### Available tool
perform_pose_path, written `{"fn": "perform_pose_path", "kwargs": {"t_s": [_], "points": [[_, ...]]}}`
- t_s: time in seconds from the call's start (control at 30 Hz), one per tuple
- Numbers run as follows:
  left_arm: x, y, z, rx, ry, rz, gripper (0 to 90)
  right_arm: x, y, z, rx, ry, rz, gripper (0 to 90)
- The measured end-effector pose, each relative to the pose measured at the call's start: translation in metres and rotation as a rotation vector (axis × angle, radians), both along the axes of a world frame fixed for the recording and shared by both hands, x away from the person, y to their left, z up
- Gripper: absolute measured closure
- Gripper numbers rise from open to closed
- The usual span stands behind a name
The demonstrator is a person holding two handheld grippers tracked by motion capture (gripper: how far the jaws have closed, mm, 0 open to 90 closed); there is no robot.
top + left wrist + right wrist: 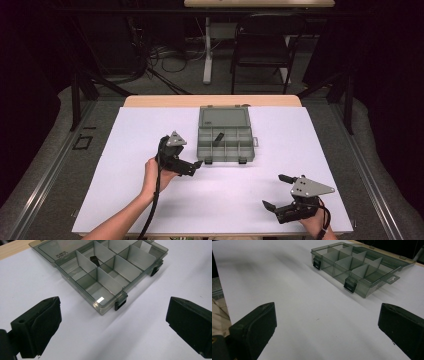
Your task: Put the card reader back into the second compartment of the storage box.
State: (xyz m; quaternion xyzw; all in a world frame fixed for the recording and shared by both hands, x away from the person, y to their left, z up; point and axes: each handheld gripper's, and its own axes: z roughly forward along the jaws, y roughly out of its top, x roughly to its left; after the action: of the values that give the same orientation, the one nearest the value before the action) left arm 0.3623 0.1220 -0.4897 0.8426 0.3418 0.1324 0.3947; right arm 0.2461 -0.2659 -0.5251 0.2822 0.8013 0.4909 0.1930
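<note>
Facing you mid white tabletop (150, 200): smoky translucent plastic compartment box (225, 145), lid open flat, small black piece (218, 136) inside. Your left gripper (192, 165) jaws apart, just beside its front; right gripper (277, 192) jaws apart, empty. Likely light, rigid, slick; grip wall, avoid thin dividers.

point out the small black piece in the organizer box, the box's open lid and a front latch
small black piece (94, 260), left gripper view, its top
open lid (223, 118), high view, panel centre
front latch (120, 302), left gripper view, clip face
</note>
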Motion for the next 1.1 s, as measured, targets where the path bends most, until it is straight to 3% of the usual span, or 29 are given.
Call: {"fn": "perform_pose_path", "kwargs": {"t_s": [0.33, 1.1], "points": [[-0.023, 0.017, 0.000, -0.029, -0.034, -0.029, 0.0, 0.000, -0.001, 0.000, -0.002, -0.001, -0.004, 1.6], [-0.056, 0.054, -0.007, -0.066, -0.061, 0.020, 0.0, 0.000, -0.001, 0.000, -0.008, 0.004, -0.007, 1.7]]}}
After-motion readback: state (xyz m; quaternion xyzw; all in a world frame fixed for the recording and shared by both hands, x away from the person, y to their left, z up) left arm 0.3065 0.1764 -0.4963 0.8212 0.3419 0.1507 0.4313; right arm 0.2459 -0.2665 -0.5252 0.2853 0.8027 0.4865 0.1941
